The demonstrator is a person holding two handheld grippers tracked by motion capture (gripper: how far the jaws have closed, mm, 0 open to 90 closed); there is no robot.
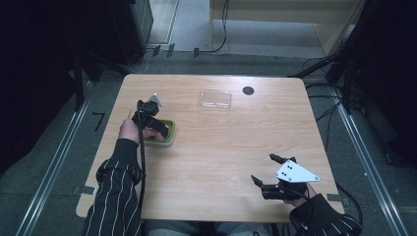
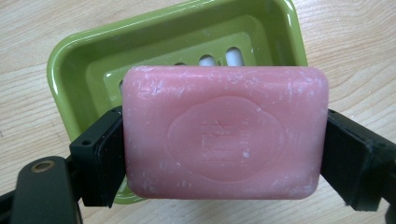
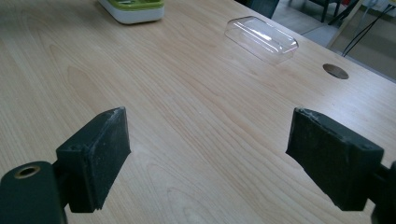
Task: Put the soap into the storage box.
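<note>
Starting at the left of the high view, the left gripper [image 1: 160,129] sits over the green soap dish [image 1: 169,140] at mid-left of the table [image 1: 221,162], clenched on the pink soap bar [image 2: 224,137]; in the left gripper view the two black pads press the bar's short ends, w/ the dish just behind and under it in the upper half of the frame. Probably held by the ends so the bar stays flat and can go in or out of the dish w/o tilting. Bar is a rounded rectangle, waxy, w/ white scuffs and an embossed oval stamp; dish is glossy plastic w/ slotted drain holes and a white base. Further right, upper centre, a clear plastic lid [image 1: 215,99] lies alone, thin and see-through, likely set aside to leave the dish open. Beside it a dark round hole [image 1: 248,90] in the pale wood-grain top. Lower right, the right gripper [image 1: 265,172] rests released, jaws wide apart, nothing between them, well apart from the soap.
</note>
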